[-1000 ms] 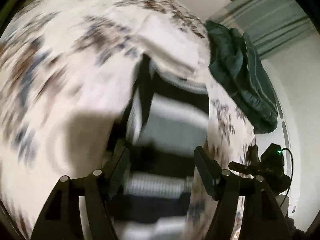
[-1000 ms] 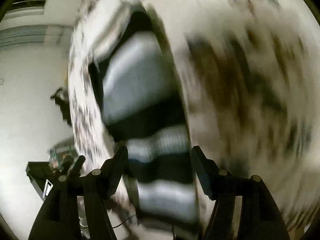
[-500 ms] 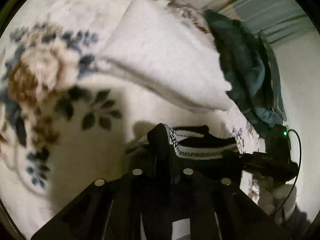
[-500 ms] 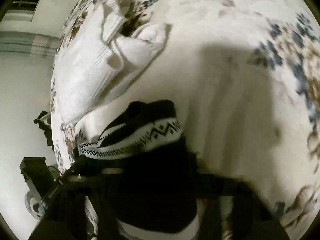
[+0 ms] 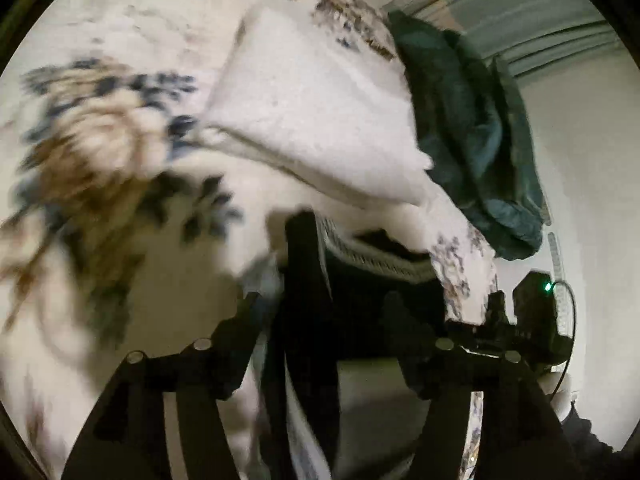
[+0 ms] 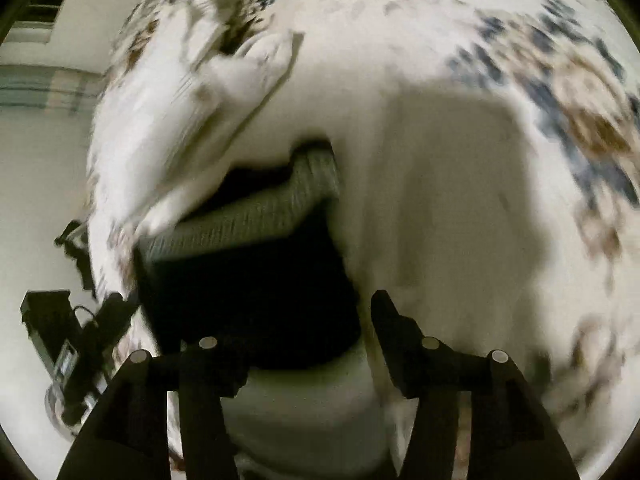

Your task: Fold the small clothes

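Note:
A black and white striped knit garment with a patterned band lies folded on the flowered bed sheet. It also shows in the right wrist view. My left gripper is open, its jaws standing on either side of the garment's near part. My right gripper is open, with the garment's black part between its jaws. A white knit garment lies just beyond the striped one and shows in the right wrist view too. Both views are blurred.
A dark green garment lies at the bed's far right edge. A black device with a green light and a cable sits off the bed's right side. Black equipment stands on the white floor beside the bed.
Both grippers were shut on the striped garment half a second ago and have opened, letting it go. A second ago the garment lay spread out; it is folded over now.

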Demonstrator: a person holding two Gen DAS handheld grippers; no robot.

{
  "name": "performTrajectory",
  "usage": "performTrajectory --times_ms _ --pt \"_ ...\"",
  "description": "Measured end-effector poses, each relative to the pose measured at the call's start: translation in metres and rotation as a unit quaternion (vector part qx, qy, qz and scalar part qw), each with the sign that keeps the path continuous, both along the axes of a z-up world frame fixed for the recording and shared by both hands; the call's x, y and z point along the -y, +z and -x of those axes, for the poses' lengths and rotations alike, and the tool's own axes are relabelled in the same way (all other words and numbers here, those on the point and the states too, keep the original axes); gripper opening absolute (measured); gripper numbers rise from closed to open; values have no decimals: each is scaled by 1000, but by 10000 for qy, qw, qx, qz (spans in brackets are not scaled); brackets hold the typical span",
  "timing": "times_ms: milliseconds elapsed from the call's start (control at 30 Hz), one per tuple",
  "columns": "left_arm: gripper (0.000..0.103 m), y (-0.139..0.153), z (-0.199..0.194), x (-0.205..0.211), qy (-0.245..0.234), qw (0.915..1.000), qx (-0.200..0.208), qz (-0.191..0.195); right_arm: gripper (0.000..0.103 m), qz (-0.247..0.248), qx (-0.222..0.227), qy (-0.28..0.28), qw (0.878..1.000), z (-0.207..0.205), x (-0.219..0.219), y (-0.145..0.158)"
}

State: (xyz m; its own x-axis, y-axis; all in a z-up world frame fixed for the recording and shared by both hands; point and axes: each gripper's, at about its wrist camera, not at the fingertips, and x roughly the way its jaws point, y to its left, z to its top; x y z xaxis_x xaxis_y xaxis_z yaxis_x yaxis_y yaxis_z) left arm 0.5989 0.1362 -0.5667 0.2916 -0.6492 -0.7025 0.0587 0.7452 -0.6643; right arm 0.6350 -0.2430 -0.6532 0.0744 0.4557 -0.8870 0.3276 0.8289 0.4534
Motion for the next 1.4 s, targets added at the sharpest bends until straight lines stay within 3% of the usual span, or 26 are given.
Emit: performTrajectory --times_ms 167,267,400,467,600,667,700,733,800,833,867,967,1067,1167,1200,1233,1267,1300,1333,1367,1400 --pt "60 46 115 -26 46 9984 189 -537 57 -203 -273 333 9989 121 -3 30" --pt "60 52 182 -26 43 9961 33 -884 57 -377 -542 395 9970 195 -7 28" --pt "60 27 279 -22 68 9915 -667 -1113 57 -617 -1083 312 9917 297 -18 1" --pt "60 10 314 -16 126 9881 -971 -1190 57 -732 -1370 112 9878 344 -23 -19" --pt "58 -21 358 1 81 9847 -1252 -1208 57 -820 -1576 -46 9841 398 -32 -48" --pt "57 -27 369 10 6 9843 -1181 -1311 57 -878 -1613 -180 9828 417 -39 -57" --pt "40 -30 370 16 -62 9846 -1119 -1342 57 -859 -1597 -204 9832 422 -42 -59" --pt "8 -34 371 22 -130 9834 -1075 -1454 57 -812 -1573 -202 9840 427 -46 -60" --pt "6 -37 372 26 -147 9805 -995 -1687 42 -698 -1452 -183 9868 436 -53 -61" --pt "5 -33 374 23 -37 9810 -938 -1699 15 -641 -1440 -167 9874 436 -59 -60" --pt "5 -29 376 19 88 9819 -890 -1670 9 -580 -1420 -162 9880 437 -63 -59" --pt "0 -10 392 -2 382 9840 -672 -1604 8 -609 -1232 -239 9902 439 -70 -46" --pt "0 -9 400 -27 574 9816 -764 -1652 7 -524 -1053 8 9931 439 -78 -36" --pt "0 -22 397 -39 506 9862 -973 -1240 7 -70 -1178 249 9927 440 -73 -44" --pt "2 -24 393 -42 544 9877 -1039 -1030 8 -160 -1295 229 9912 439 -72 -50" --pt "11 -26 390 -42 535 9884 -1102 -900 12 -248 -1353 147 9904 435 -83 -53" --pt "21 -28 387 -41 519 9890 -1158 -755 22 -385 -1412 37 9892 434 -82 -54" --pt "45 -30 384 -38 502 9904 -1167 -538 30 -592 -1398 -59 9884 434 -79 -54" --pt "63 -32 381 -34 479 9917 -1140 -359 49 -714 -1343 -102 9883 435 -76 -53" --pt "65 -33 381 -27 462 9920 -1135 -296 62 -751 -1289 -130 9887 436 -73 -53" --pt "65 -39 381 -22 399 9920 -1176 -237 62 -776 -1266 -138 9888 437 -73 -54"
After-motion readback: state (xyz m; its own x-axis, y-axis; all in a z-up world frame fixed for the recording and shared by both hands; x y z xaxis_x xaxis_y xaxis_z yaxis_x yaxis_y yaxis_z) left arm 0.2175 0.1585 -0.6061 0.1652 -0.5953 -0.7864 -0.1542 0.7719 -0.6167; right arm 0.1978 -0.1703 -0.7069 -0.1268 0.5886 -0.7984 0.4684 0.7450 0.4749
